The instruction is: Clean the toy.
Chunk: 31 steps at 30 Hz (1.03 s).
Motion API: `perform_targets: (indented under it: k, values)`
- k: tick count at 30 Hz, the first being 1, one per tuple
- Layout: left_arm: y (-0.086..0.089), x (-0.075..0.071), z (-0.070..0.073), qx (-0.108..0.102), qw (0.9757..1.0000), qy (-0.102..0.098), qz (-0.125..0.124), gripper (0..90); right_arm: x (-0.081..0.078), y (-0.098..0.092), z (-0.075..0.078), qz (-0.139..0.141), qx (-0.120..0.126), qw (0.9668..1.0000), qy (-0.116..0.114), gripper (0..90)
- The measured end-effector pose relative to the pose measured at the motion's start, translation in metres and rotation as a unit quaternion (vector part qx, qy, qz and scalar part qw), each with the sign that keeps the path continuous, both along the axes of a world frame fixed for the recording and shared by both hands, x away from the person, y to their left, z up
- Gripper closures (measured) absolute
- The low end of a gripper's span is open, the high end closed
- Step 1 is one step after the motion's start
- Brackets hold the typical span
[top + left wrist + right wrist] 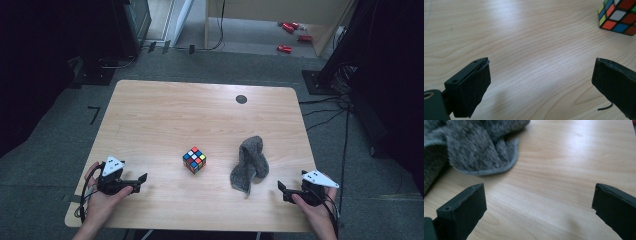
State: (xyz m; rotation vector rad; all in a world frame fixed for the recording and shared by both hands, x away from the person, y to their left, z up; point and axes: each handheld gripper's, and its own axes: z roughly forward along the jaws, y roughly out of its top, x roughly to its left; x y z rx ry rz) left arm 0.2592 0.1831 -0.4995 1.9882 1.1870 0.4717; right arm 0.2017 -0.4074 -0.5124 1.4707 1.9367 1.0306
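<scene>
On the wooden surface (150, 115), a colourful cube (194, 160) sits left of a grey cloth (249, 164), whose long axis runs near-to-far. Both left tongs (141, 182) and right tongs (281, 190) gape, released, nothing between.

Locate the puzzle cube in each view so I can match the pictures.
High view: puzzle cube at table centre, left of the grey cloth.
Left gripper view: cube at the top right corner, beyond the open tongs.
Right gripper view: cube not in it.
Shared landmark: the light wooden table.
</scene>
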Motion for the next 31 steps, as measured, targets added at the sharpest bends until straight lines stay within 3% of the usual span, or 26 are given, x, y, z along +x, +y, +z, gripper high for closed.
perform_targets:
  k: [7, 12, 14, 17, 20, 31]
  values:
    - [0.007, 0.002, -0.008, 0.008, 0.9997, 0.018, 0.013, 3.1, 0.0, -0.008, -0.011, -0.032, 0.0, 0.999, 0.03, 0.0]
    - [0.006, 0.003, -0.015, 0.025, 0.999, 0.034, 0.013, 3.1, 0.0, -0.005, -0.012, -0.038, -0.027, 0.9979, 0.045, 0.0]
    - [0.007, 0.004, -0.017, 0.021, 0.9987, 0.044, 0.011, 3.1, 0.001, -0.003, -0.014, -0.035, -0.046, 0.9966, 0.058, 0.0]
    - [0.007, 0.004, -0.017, 0.026, 0.9987, 0.042, 0.016, 3.1, 0.001, -0.004, -0.014, -0.034, -0.042, 0.9967, 0.061, 0.0]
    - [0.0, 0.002, -0.019, 0.063, 0.9975, 0.03, 0.014, 3.1, 0.002, -0.006, -0.014, -0.028, -0.034, 0.9968, 0.067, 0.0]
    - [-0.003, 0.003, -0.019, 0.062, 0.9975, 0.03, 0.016, 2.8, 0.002, -0.006, -0.014, -0.029, -0.034, 0.9968, 0.067, 0.0]
